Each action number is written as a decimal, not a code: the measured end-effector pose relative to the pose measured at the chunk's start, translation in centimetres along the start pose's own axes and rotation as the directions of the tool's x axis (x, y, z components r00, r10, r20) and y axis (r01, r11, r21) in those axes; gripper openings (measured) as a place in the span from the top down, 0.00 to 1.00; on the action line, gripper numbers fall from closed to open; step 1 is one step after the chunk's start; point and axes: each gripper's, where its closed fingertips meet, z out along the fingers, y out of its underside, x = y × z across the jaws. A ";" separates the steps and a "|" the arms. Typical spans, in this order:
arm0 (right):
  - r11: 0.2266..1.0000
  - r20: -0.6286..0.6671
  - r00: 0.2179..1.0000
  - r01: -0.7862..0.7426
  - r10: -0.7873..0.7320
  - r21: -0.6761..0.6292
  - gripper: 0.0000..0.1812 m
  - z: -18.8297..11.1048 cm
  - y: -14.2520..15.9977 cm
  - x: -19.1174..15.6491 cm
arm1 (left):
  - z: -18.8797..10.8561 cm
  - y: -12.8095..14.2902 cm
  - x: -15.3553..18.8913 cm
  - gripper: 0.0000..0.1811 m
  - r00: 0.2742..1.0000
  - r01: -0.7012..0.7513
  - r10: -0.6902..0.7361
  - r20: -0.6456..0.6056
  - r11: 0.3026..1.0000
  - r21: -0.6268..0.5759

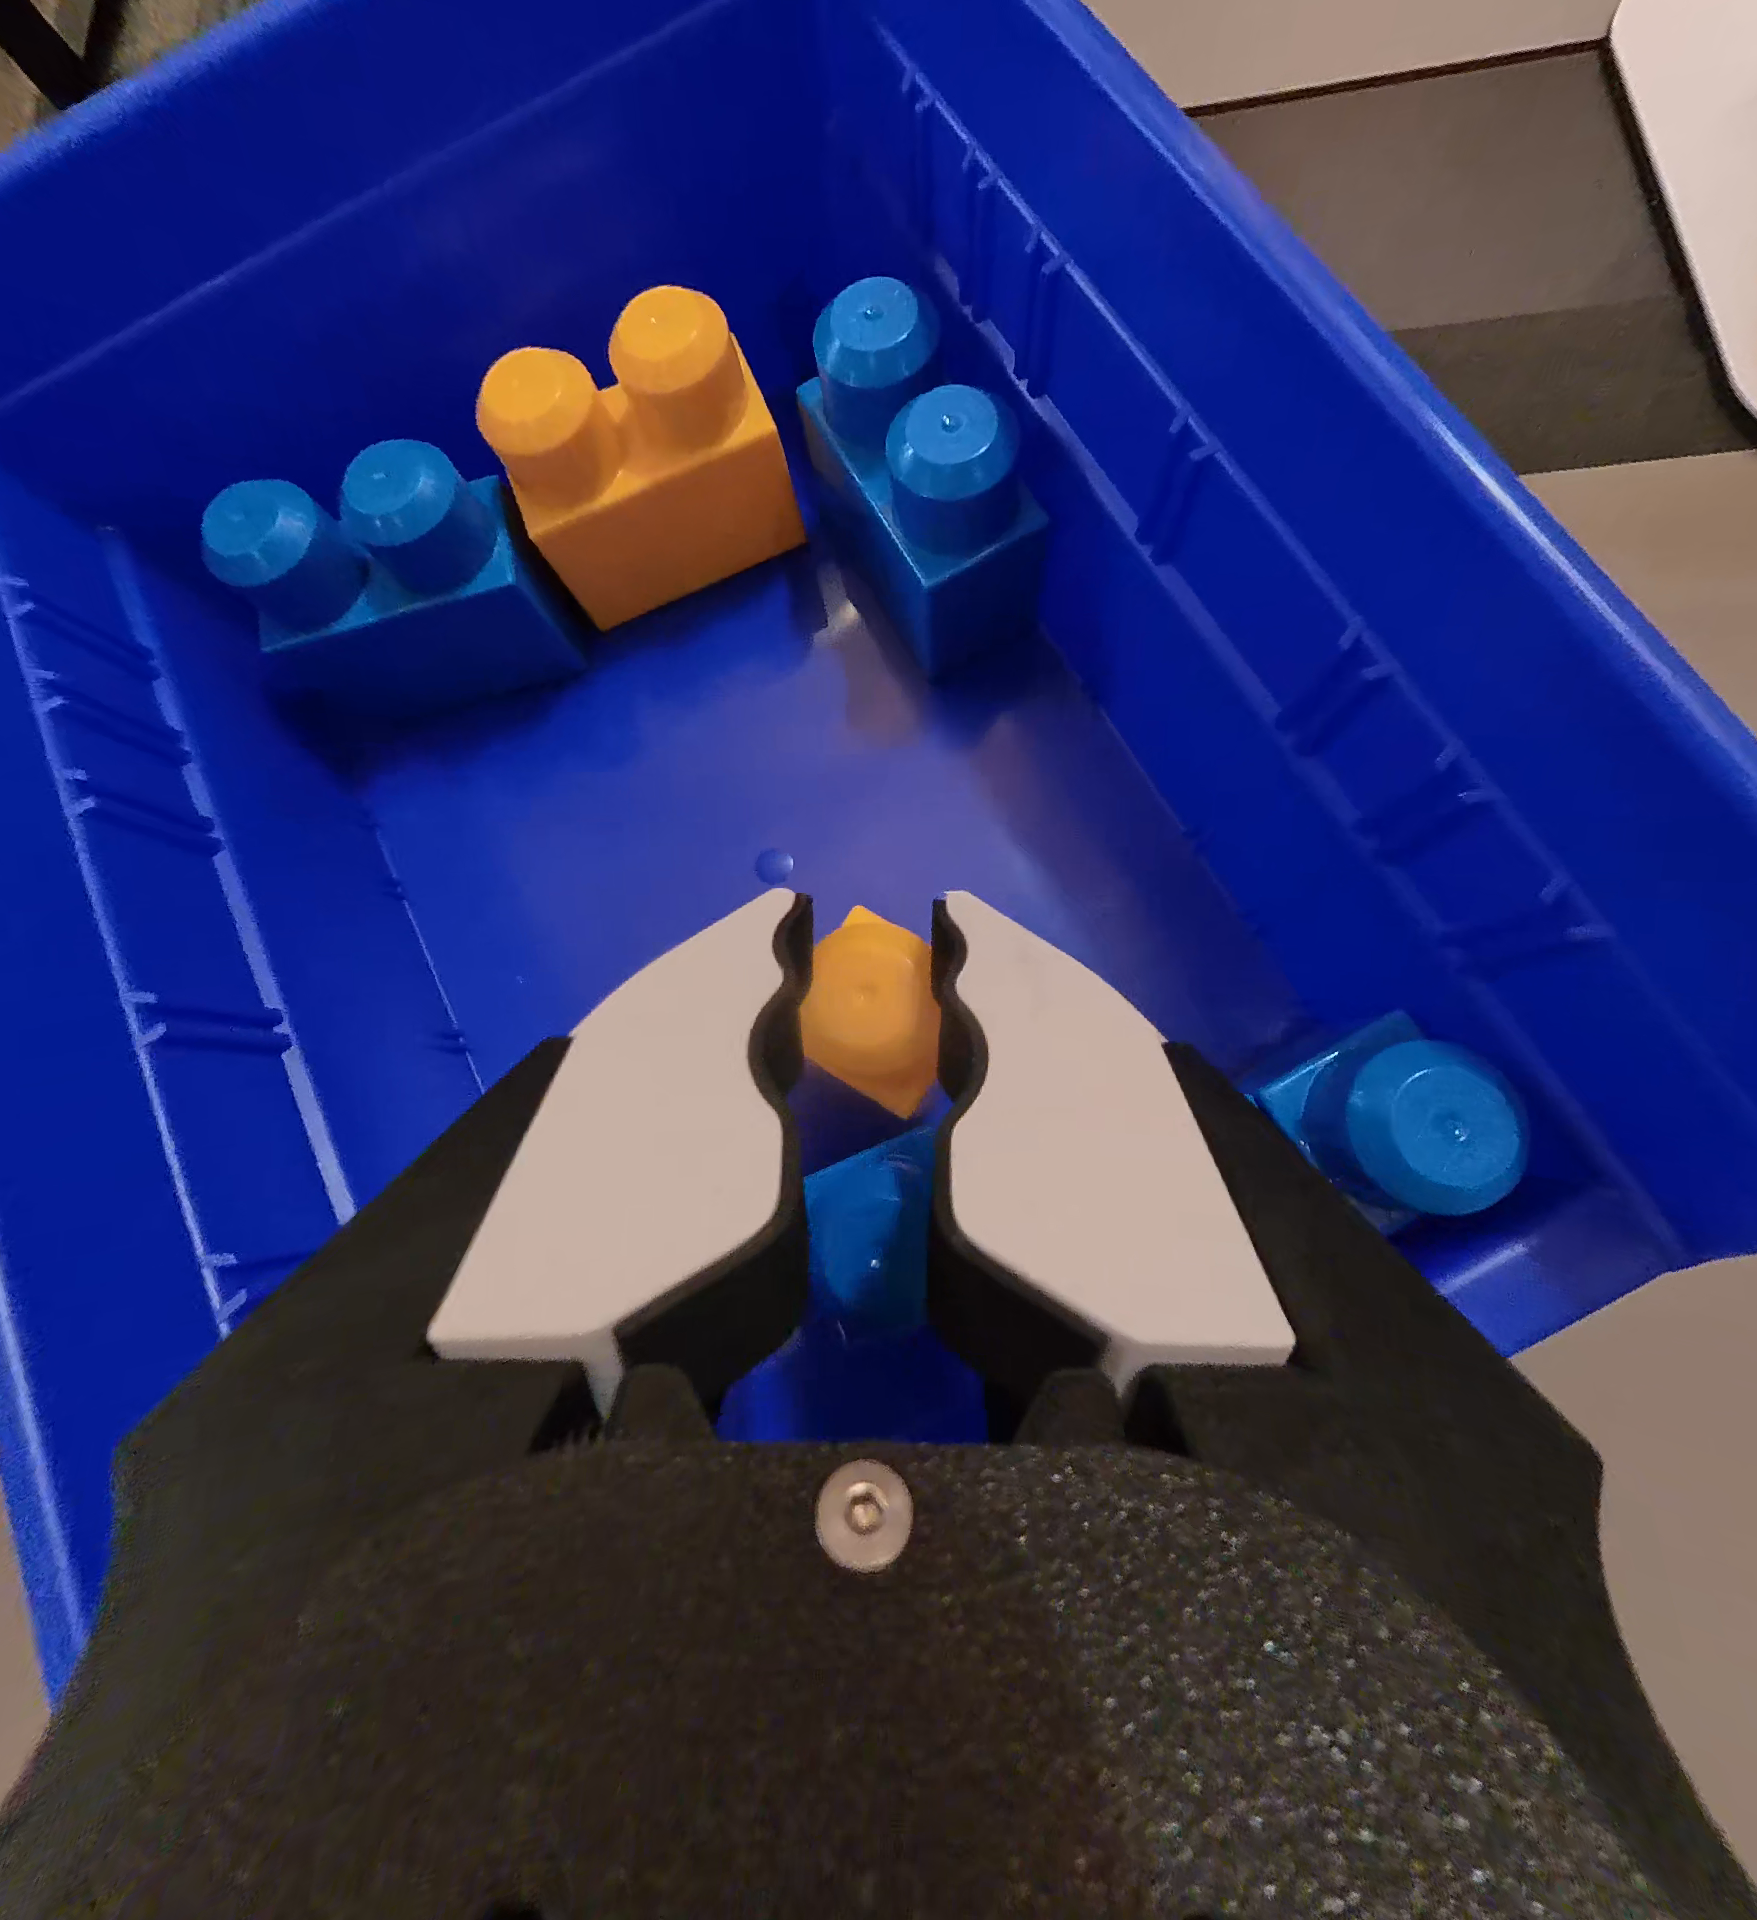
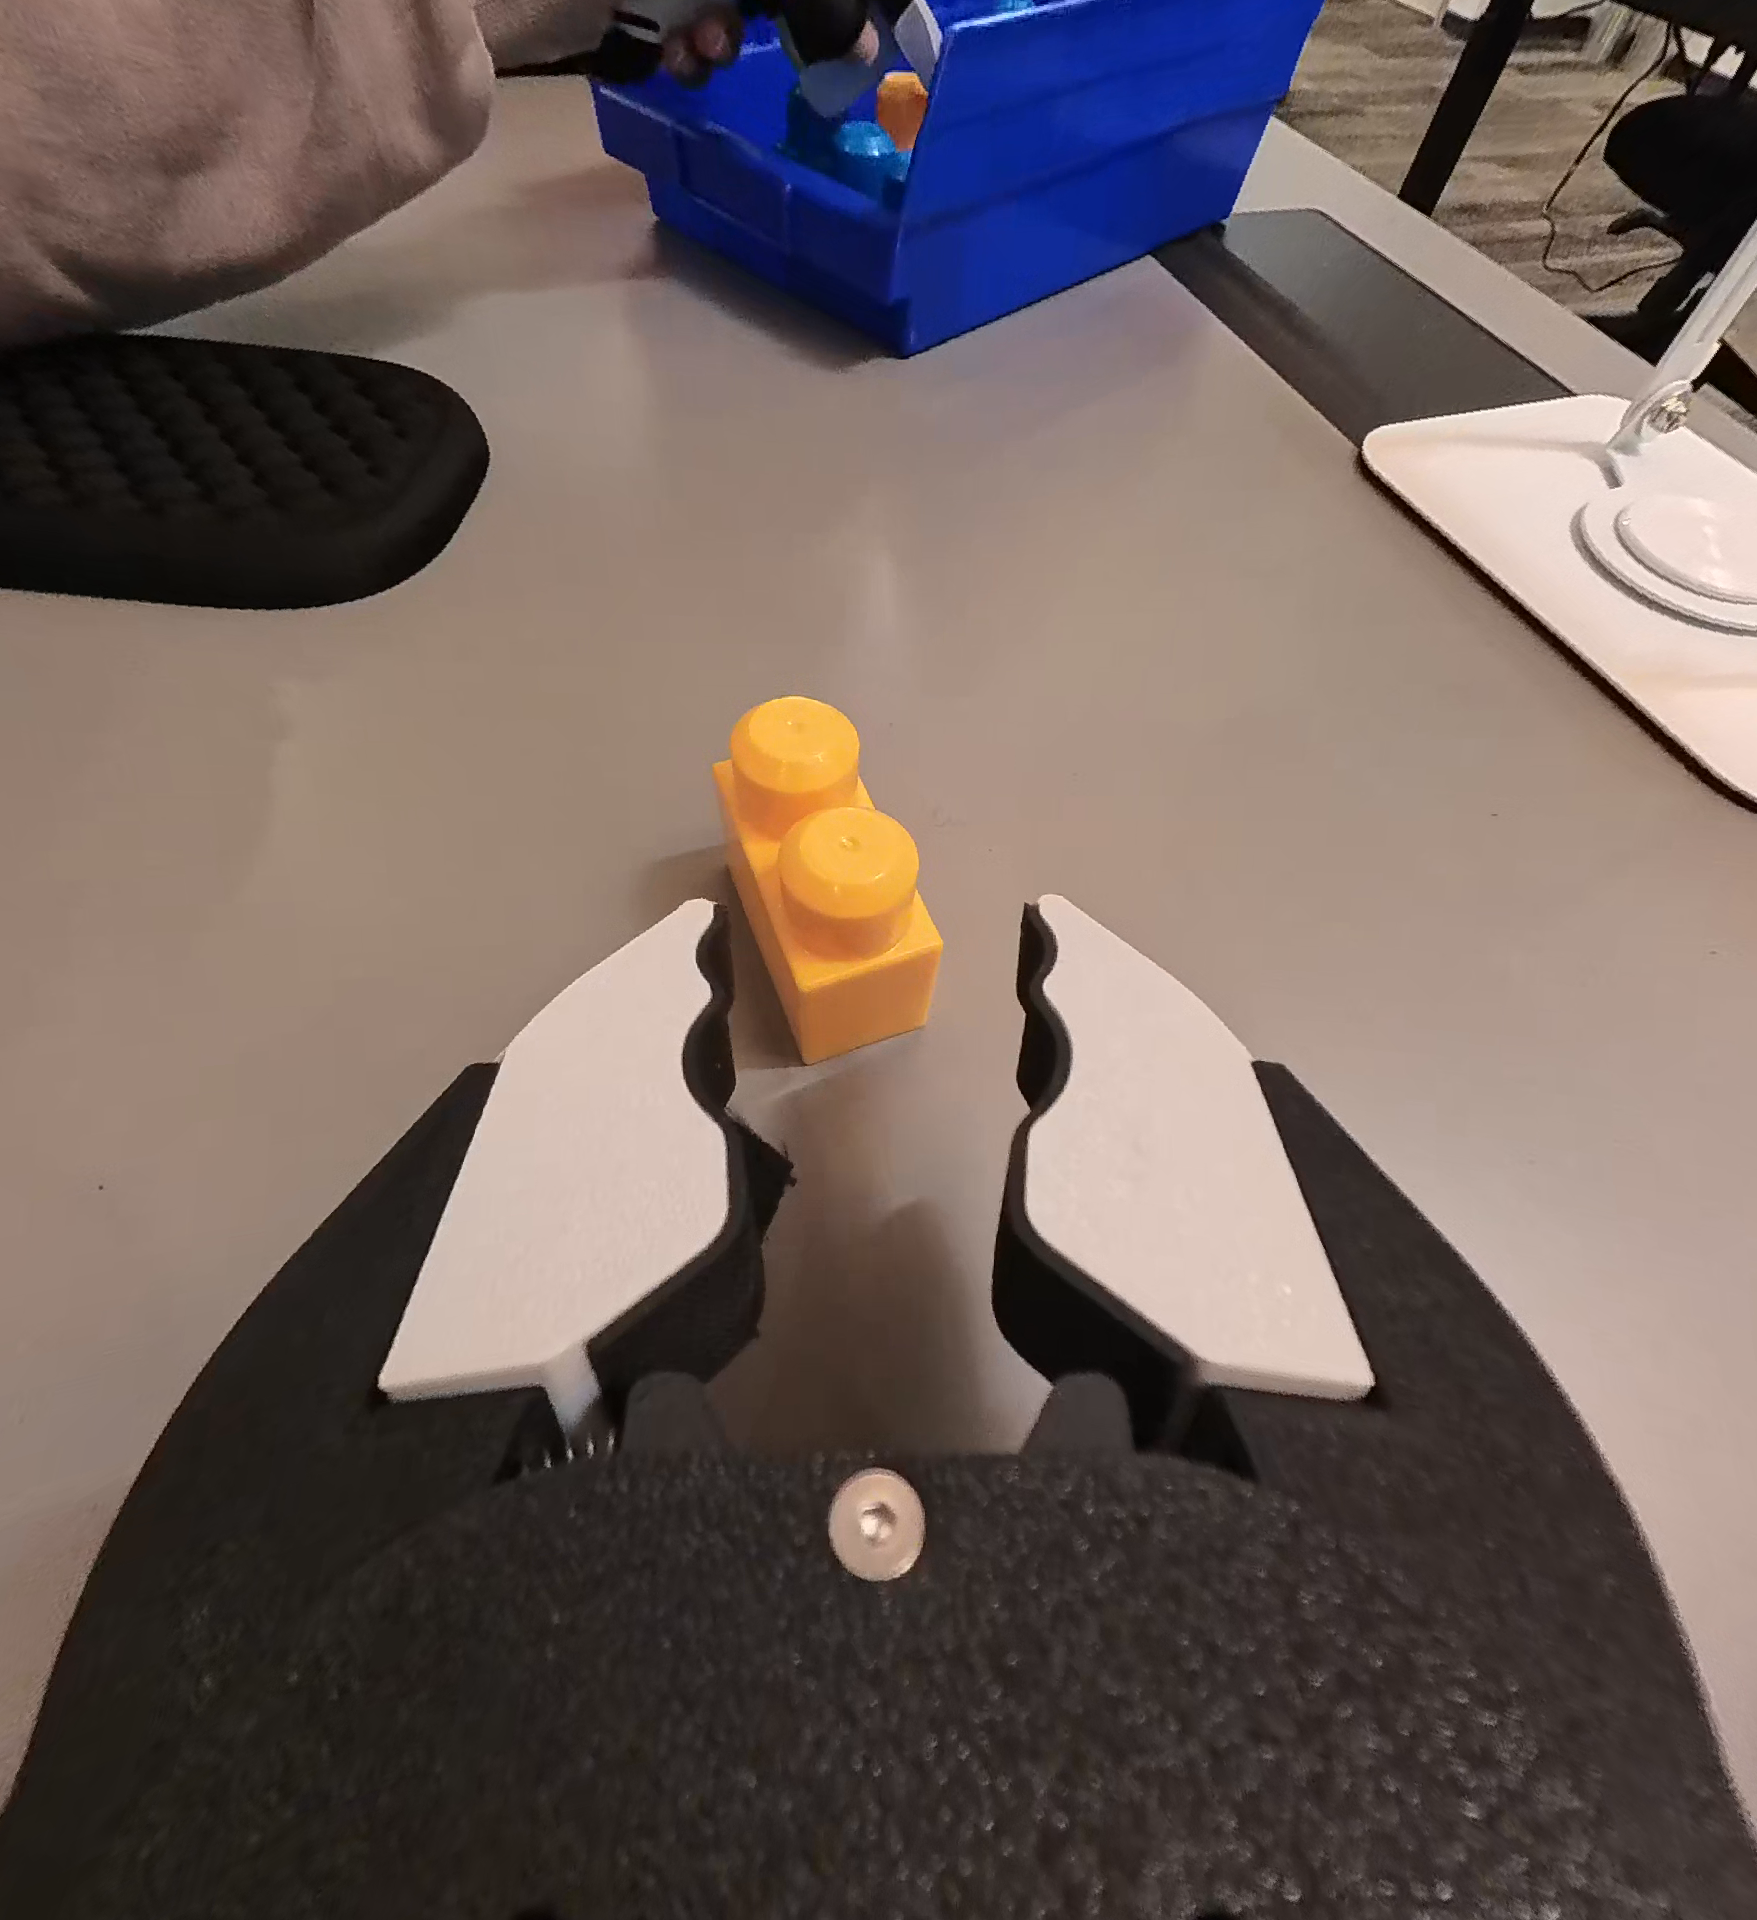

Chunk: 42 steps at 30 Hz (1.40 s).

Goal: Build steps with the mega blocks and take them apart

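My left gripper (image 1: pixel 866 909) has its fingers clenched on a small orange block (image 1: pixel 861 1013) inside the blue bin (image 1: pixel 1373 665); three blocks crowd the far wall ahead. My right gripper (image 2: pixel 869 914) hangs released, an orange two-stud block (image 2: pixel 827 883) on the tabletop (image 2: pixel 1165 727) between its fingertips.

Your left claw (image 1: pixel 869 904) has a black, coarse-grained housing with one silver hex-socket screw at centre. Its two fingers (image 1: pixel 645 1122) carry flat pale-grey plates, lined on the inner edge with wavy black pads. Your right claw (image 2: pixel 869 909) is built alike: same black textured body, silver screw, grey plates, scalloped black pads. A loose beige sleeve (image 2: pixel 178 145) covers your arm at far left.
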 end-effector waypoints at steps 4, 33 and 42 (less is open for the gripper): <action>1.000 -0.003 1.000 -0.002 0.003 0.007 0.71 -0.1 -0.1 0.1 | -0.6 -0.4 -0.3 0.82 1.000 0.008 -0.008 0.013 1.000 0.031; 0.999 -0.039 0.999 -0.003 0.006 0.052 0.72 -0.8 -1.2 0.7 | -6.4 -4.7 3.4 0.83 0.985 -0.169 0.171 0.004 0.972 0.160; 0.996 -0.055 0.998 0.000 0.005 0.088 0.72 -0.9 -2.2 0.7 | -13.7 -4.1 19.1 0.83 0.796 -0.390 0.499 -0.343 0.856 0.340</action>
